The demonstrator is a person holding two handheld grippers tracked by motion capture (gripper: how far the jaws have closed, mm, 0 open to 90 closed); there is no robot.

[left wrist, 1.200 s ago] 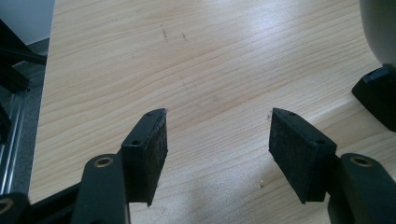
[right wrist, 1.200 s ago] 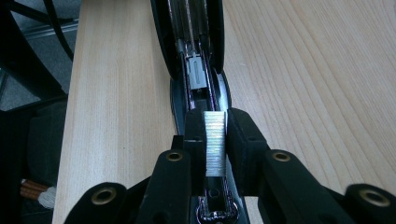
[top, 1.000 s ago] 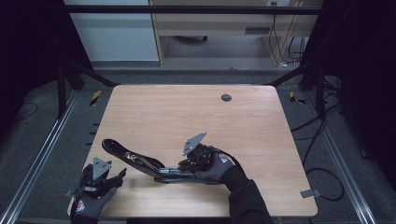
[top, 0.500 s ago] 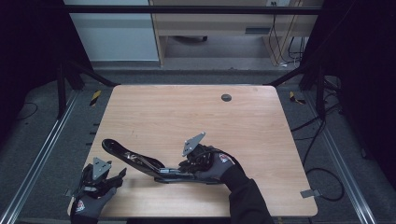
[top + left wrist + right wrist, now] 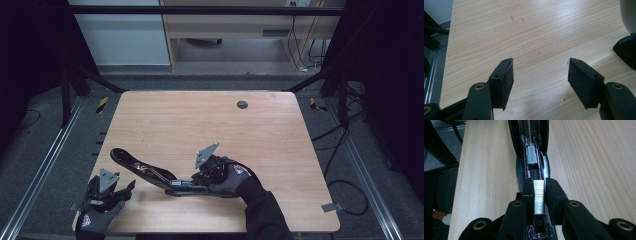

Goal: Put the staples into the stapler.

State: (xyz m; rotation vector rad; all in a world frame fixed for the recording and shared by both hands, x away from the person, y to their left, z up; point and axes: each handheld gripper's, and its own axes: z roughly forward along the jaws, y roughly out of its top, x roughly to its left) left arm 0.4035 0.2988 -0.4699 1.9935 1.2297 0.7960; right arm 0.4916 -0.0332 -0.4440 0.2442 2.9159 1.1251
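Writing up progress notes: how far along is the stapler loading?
Done: the black stapler lies opened on the wooden table. In hand: the right gripper pinches a silver strip of staples over its open channel. Left: seating the strip, closing it. The left gripper waits open.

Nothing has changed: both claws and the stapler (image 5: 150, 172) stayed put.

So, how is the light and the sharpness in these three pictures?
High view: dim, dark surroundings, slightly soft; the table is evenly lit. Left gripper view: bright glare on the wood, the left claw sharp. Right gripper view: the strip of staples shines strongly, the open stapler beyond is a little blurred.
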